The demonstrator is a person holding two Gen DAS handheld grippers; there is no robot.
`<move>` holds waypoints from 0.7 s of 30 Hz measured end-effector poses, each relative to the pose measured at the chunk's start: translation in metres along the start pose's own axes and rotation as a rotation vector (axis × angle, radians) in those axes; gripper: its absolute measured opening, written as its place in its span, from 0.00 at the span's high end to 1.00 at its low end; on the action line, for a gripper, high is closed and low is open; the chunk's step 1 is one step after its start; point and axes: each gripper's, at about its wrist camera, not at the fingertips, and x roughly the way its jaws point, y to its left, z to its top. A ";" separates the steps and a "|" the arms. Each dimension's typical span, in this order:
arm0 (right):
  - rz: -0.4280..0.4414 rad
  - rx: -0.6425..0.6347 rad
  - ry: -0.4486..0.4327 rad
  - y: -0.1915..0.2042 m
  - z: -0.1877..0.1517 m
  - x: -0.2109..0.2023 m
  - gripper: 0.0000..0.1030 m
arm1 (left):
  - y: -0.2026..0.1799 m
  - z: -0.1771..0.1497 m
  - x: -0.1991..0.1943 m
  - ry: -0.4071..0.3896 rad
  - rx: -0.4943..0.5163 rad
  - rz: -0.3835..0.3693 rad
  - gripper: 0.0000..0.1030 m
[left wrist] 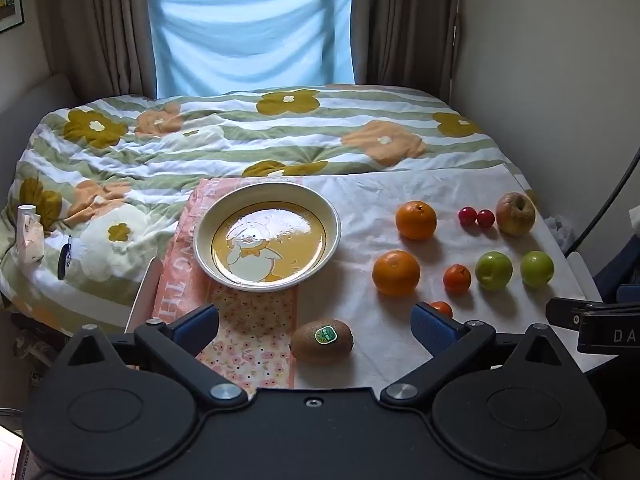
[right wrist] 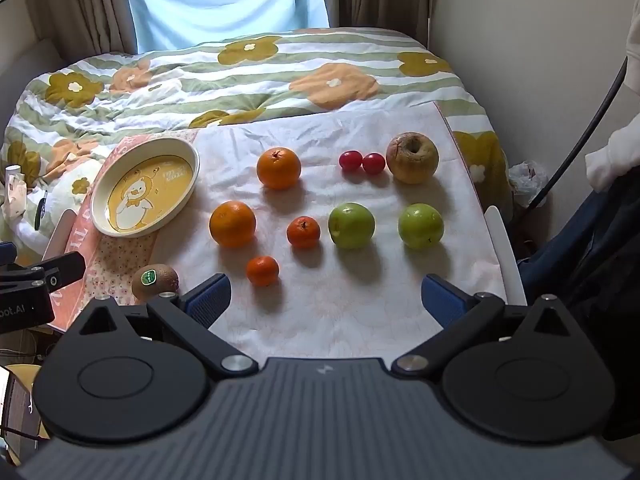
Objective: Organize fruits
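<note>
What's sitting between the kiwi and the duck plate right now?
No fruit: only pink floral cloth lies between the kiwi and the duck plate in the left wrist view.

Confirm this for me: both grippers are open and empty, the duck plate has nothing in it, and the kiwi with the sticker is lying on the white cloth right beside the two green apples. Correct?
Not quite. The kiwi lies near the duck plate, far from the green apples, as the right wrist view shows. The rest holds: left gripper and right gripper open and empty, plate empty.

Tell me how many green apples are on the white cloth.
2. One green apple lies right of the small orange fruit; the other green apple lies farther right, below the brown apple. None seems hidden.
</note>
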 end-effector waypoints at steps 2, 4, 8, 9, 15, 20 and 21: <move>0.001 0.000 0.008 0.000 0.001 0.000 0.00 | -0.001 0.001 0.000 -0.009 0.005 0.006 0.00; 0.002 0.001 0.007 0.000 0.001 0.000 0.00 | -0.002 -0.003 0.000 -0.030 0.002 0.003 0.00; 0.003 0.001 0.005 -0.001 0.002 0.001 0.00 | -0.001 -0.005 -0.001 -0.033 -0.004 0.003 0.00; 0.003 0.001 0.005 -0.001 0.002 0.001 0.00 | -0.004 -0.003 0.000 -0.024 0.002 0.008 0.00; 0.005 0.003 0.005 -0.001 0.002 0.002 0.00 | -0.002 0.002 -0.001 -0.026 0.000 0.012 0.00; 0.010 0.002 0.006 0.001 0.003 0.003 0.00 | -0.001 0.003 -0.001 -0.026 0.000 0.011 0.00; 0.010 0.002 0.006 0.002 0.003 0.003 0.00 | -0.001 0.003 -0.001 -0.024 -0.002 0.010 0.00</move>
